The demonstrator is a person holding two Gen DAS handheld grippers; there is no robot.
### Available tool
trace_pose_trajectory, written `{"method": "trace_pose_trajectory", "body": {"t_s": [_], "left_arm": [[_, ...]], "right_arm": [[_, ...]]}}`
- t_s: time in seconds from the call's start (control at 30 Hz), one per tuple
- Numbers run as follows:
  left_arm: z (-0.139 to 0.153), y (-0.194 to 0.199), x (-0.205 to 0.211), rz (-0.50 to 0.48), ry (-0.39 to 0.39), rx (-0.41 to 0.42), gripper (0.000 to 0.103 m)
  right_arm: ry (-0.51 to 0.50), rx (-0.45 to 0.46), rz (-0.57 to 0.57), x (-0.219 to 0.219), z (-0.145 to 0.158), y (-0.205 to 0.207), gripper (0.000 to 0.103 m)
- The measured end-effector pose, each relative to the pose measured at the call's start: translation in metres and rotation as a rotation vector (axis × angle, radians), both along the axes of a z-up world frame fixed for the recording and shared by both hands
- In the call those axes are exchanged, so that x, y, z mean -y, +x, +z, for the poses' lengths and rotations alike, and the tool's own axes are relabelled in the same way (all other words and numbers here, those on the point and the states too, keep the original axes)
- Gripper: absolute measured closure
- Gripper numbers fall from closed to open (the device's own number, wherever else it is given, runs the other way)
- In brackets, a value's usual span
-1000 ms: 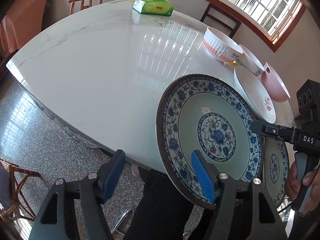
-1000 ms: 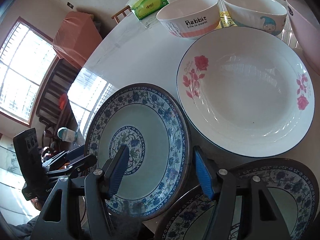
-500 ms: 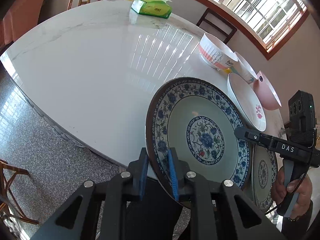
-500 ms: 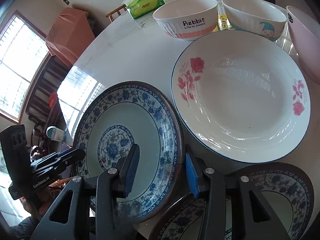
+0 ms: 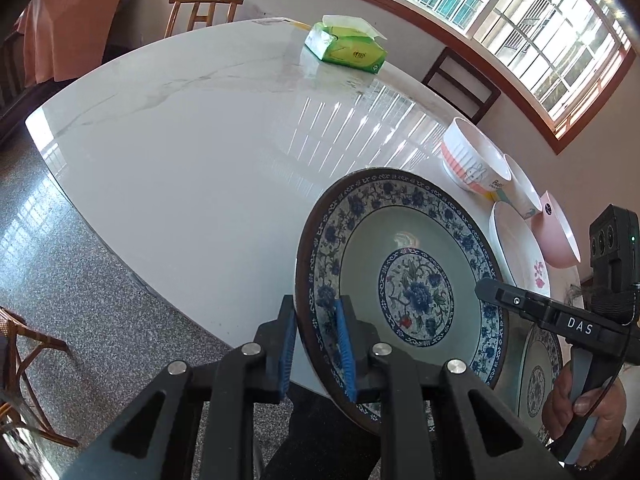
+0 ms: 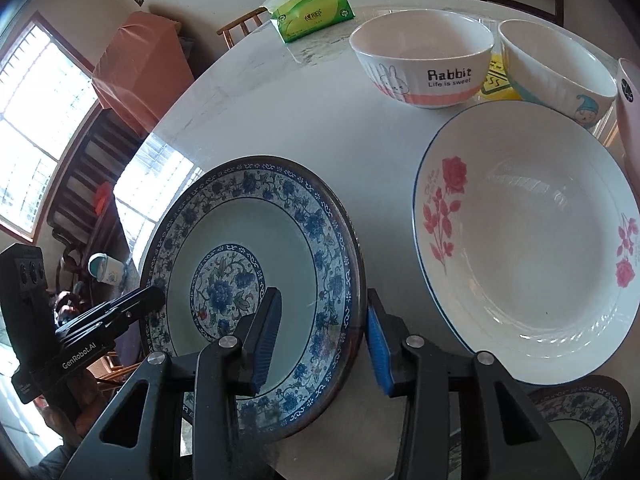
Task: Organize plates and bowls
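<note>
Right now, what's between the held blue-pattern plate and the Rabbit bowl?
Nothing: bare marble table separates the blue floral plate from the Rabbit bowl. The right wrist view shows it best; the rose plate lies off to the side.

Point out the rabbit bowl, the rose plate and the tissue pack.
rabbit bowl (image 6: 424, 68): right wrist view, outer wall.
rose plate (image 6: 532, 248): right wrist view, inner well.
tissue pack (image 5: 352, 52): left wrist view, green side.

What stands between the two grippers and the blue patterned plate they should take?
Nothing visible. The left gripper already clamps one rim of the blue patterned plate, and the right gripper straddles the opposite rim, which fills the space between its pads.
</note>
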State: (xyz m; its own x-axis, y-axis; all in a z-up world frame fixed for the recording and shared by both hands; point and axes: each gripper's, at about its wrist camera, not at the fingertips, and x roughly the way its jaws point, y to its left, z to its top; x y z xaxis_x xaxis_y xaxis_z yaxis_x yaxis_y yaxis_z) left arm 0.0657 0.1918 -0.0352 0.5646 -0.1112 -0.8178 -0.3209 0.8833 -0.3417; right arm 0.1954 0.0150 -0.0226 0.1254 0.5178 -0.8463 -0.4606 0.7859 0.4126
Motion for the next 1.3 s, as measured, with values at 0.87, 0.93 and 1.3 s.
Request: {"method": "trace_pose_trajectory", "body": {"t_s": [0.87,0.93,1.3], "left_arm": [[-0.015,0.026,-0.105,0.21,0.004,0.079,0.083],[-0.005,0.017,-0.102,0.25,0.083,0.122,0.078],[0.038,-0.023,0.005,-0.03,0.135,0.273,0.052]], "right_arm": [[0.018,0.001,-0.02,-0.092,-0.006,0.024,0.063],[0.018,0.041,-0.034,-0.088,0.001,0.02,0.061],[0.276,0.227,-0.194,0.075,0.078,-0.094,0.033]]}}
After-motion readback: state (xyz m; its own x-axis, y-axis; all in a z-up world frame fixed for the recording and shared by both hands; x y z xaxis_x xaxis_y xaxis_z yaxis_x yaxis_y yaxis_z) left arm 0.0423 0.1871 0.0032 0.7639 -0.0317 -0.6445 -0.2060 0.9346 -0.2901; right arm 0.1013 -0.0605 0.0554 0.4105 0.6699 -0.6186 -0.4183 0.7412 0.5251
